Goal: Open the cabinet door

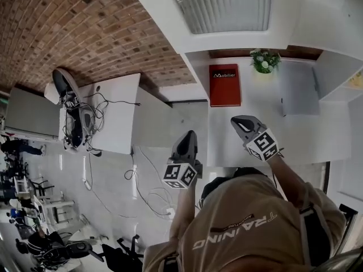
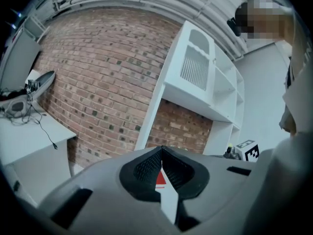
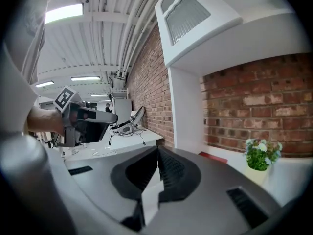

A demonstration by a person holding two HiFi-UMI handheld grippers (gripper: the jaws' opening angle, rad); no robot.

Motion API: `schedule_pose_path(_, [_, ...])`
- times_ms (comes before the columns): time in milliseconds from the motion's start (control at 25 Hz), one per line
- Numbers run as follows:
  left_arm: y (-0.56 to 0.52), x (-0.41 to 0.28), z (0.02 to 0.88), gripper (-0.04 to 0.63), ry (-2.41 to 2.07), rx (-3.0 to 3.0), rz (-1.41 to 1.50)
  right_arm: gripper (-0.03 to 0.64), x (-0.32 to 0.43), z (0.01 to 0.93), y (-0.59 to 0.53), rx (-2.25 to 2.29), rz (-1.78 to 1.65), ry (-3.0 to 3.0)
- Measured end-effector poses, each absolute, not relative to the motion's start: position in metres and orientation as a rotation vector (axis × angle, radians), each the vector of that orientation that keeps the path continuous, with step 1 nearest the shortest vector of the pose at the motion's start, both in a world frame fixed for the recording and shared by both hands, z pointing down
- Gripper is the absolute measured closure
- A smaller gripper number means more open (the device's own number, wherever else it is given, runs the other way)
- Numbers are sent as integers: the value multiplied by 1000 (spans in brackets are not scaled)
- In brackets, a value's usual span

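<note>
The upper cabinet's white louvred door (image 1: 224,4) is shut, high above the white counter (image 1: 295,135); it also shows in the left gripper view (image 2: 195,65) and the right gripper view (image 3: 188,13). My left gripper (image 1: 189,134) is held in the air just off the counter's left edge, its jaws shut and empty (image 2: 162,148). My right gripper (image 1: 235,119) hovers over the counter's near part, also shut with nothing in it (image 3: 158,148). Both are well below and short of the door.
A red book (image 1: 225,85) and a small potted plant (image 1: 264,60) sit at the back of the counter against the brick wall. A white desk (image 1: 113,112) with cables and gear stands to the left. Open shelves (image 2: 225,89) adjoin the cabinet.
</note>
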State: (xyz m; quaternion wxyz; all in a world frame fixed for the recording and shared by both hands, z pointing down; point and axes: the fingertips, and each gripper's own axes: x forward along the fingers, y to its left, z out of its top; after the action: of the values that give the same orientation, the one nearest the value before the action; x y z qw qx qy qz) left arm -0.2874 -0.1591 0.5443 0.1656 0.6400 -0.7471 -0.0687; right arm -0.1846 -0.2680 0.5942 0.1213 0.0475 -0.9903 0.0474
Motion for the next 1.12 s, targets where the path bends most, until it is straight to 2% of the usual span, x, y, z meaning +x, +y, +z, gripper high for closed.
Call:
schedule_pose_path(640, [-229, -294, 544, 586, -1735, 2156, -180, 603, -135, 583, -301, 810, 199, -2728])
schedule_pose_path(1120, [-253, -239, 529, 586, -1597, 2433, -14, 603, -59, 557, -292, 1141, 123, -2648])
